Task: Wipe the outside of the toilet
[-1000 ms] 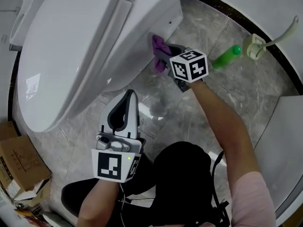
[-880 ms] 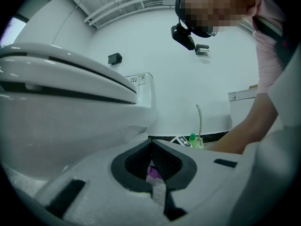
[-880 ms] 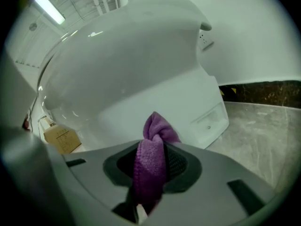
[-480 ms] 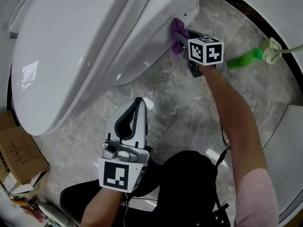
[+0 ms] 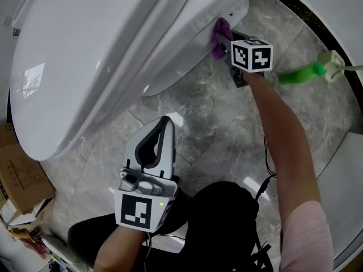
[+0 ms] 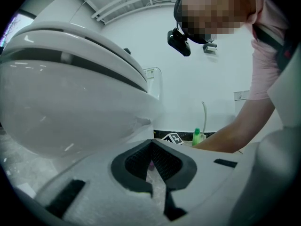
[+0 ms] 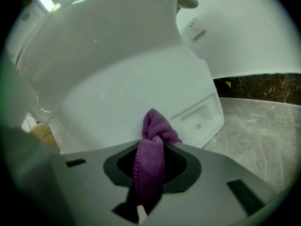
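Note:
The white toilet (image 5: 102, 50) fills the upper left of the head view, its lid down. A purple cloth (image 5: 219, 37) is pressed against the bowl's outer side near the base. My right gripper (image 5: 226, 41) is shut on that cloth; in the right gripper view the purple cloth (image 7: 151, 159) bunches between the jaws against the toilet's pedestal (image 7: 141, 93). My left gripper (image 5: 163, 123) hangs above the floor in front of the bowl, shut and empty. The left gripper view shows the toilet bowl (image 6: 66, 107) close above its jaws.
A green bottle (image 5: 300, 72) lies on the grey marble floor (image 5: 215, 118) at the right, beside a toilet brush holder (image 5: 333, 67). Cardboard boxes (image 5: 17, 174) sit at the left. A curved white wall base with a dark strip (image 5: 317, 21) borders the far right.
My right gripper has slid the purple cloth farther up and right along the toilet's side. The left gripper has stayed near the same place.

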